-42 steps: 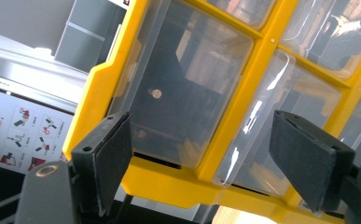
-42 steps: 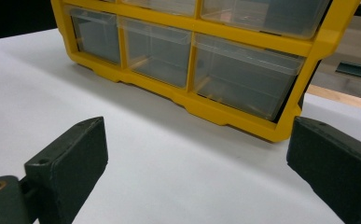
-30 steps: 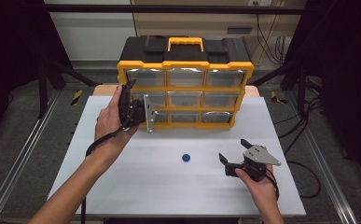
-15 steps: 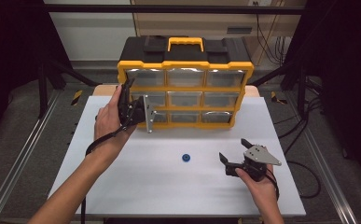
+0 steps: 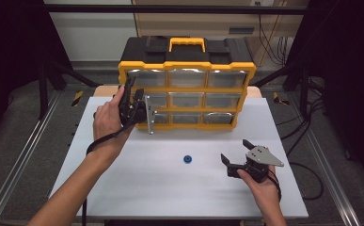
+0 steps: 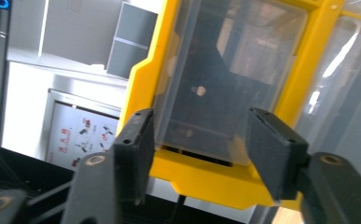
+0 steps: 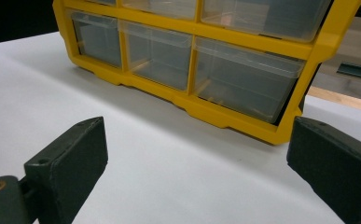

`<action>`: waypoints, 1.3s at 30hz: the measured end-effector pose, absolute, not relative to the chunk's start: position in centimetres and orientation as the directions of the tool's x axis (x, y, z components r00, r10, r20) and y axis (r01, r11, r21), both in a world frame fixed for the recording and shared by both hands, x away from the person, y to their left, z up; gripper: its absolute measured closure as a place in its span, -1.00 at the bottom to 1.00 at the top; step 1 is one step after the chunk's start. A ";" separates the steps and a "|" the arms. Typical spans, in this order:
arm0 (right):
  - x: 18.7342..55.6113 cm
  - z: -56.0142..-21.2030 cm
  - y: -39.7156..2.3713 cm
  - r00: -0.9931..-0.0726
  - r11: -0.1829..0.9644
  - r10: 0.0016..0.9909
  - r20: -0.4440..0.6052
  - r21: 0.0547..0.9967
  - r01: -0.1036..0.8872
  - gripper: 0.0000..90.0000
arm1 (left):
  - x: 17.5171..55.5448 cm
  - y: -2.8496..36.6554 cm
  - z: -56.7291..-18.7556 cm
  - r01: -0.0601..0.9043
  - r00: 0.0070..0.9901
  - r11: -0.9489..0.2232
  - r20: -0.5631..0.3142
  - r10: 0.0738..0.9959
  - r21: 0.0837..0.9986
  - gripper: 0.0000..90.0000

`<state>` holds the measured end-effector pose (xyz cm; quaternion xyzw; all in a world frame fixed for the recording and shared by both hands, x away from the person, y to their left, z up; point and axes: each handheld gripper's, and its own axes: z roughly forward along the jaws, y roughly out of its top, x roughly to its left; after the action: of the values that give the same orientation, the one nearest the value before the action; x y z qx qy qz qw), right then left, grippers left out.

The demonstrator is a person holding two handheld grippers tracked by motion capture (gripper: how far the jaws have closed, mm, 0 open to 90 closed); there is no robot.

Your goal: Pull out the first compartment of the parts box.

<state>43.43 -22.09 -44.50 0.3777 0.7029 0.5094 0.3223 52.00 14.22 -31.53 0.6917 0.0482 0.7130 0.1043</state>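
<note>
A: How do the left gripper's [image 6: 197, 154] jaws stand?

B: About half open, and they have just been closing. A clear drawer [image 6: 220, 88] of the organizer [image 5: 186, 89] sits between the pads, but I can't tell whether they press on it yet; small gaps seem to show on both sides.

A: Which drawer?

B: One in the organizer's left column, by its yellow edge. From the high view the gripper [image 5: 139, 110] is at the left column's middle or lower row; the hand hides which.

A: And the hand's pose?

B: The left hand [image 5: 109, 117] reaches in at the organizer's left front corner, gripper turned on its side, jaws pointing into the front.

A: The right gripper [image 5: 238, 155]?

B: Jaws wide, nothing between them. It rests on the table [image 5: 123, 188] in front of the organizer's right end, well apart from it, pointing toward it.

A: Anything else?

B: A small blue thing [image 5: 187, 159] lies on the table before the organizer's middle, too small to identify.
</note>
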 end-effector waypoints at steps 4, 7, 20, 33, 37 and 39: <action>43.4 -44.5 -22.2 -0.505 0.193 0.860 -0.066 0.960 0.204 -0.87 | 52.5 14.0 -31.3 -0.071 -0.036 -0.982 0.984 0.177 0.174 0.02; 43.4 -44.5 -22.2 -0.506 0.196 0.860 -0.069 0.959 0.203 -0.87 | 52.8 14.0 -31.3 -0.074 -0.041 -0.984 0.986 0.163 0.160 0.05; 43.4 -44.5 -22.2 -0.506 0.196 0.860 -0.066 0.958 0.208 -0.87 | 53.5 13.9 -31.3 -0.081 -0.051 -0.989 0.991 0.126 0.121 0.20; 43.5 -44.5 -22.2 -0.511 0.198 0.857 -0.066 0.957 0.210 -0.87 | 54.2 13.7 -31.4 -0.081 -0.064 -0.991 0.991 0.115 0.110 0.30; 43.5 -44.5 -22.2 -0.510 0.197 0.858 -0.065 0.958 0.210 -0.87 | 54.4 13.7 -31.4 -0.078 -0.062 -0.990 0.991 0.120 0.115 0.30; 43.5 -44.5 -22.2 -0.510 0.197 0.858 -0.065 0.958 0.210 -0.87 | 54.5 13.7 -31.4 -0.079 -0.070 -0.991 0.991 0.118 0.112 0.30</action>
<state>43.47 -22.24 -44.53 0.3789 0.7048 0.5080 0.3189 54.48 13.74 -31.43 0.6785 0.0145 0.7314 0.0673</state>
